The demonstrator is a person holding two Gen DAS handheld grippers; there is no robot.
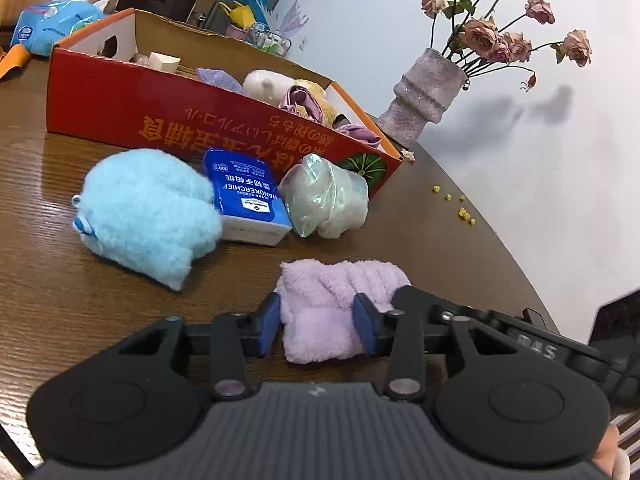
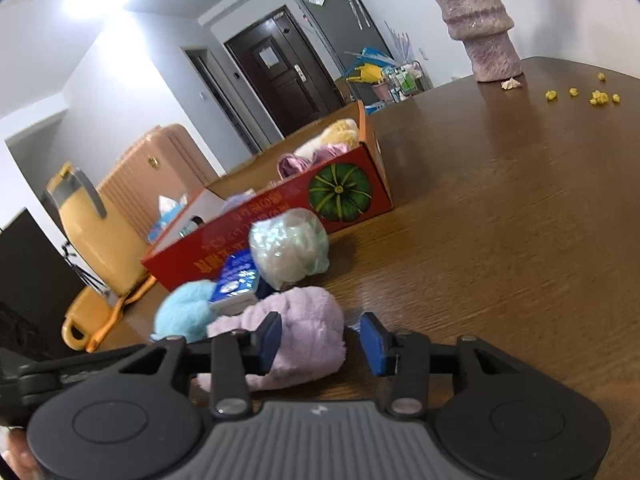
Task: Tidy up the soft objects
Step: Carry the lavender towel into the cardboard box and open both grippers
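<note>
The red cardboard box (image 1: 224,120) with the green pumpkin print already holds several soft pieces, a cream plush and lilac fabric among them, so the sorting looks partly done. Four things remain on the dark wood worktop (image 1: 440,240) just in front of the box: a fluffy light-blue plush (image 1: 148,216), a blue handkerchief tissue pack (image 1: 248,196), a cream soft toy in clear plastic wrap (image 1: 326,196), and, nearest, a folded lilac fleece cloth (image 1: 340,304). Both tools are at that cloth. The left tool (image 1: 318,322) stands partly open with the cloth's left end between its blue pads; the pads touch or nearly touch the fleece, but whether they press I cannot tell. The right tool (image 2: 322,342) is open, its left pad against the cloth's right end and its right pad clear of it. The worktop to the right of the cloth is bare and wide, with only small yellow crumbs (image 2: 596,98) and a rough mauve vase (image 2: 480,24) near the far edge. The box's near wall stands between cloth and box interior, so the cloth probably needs lifting over it.
</note>
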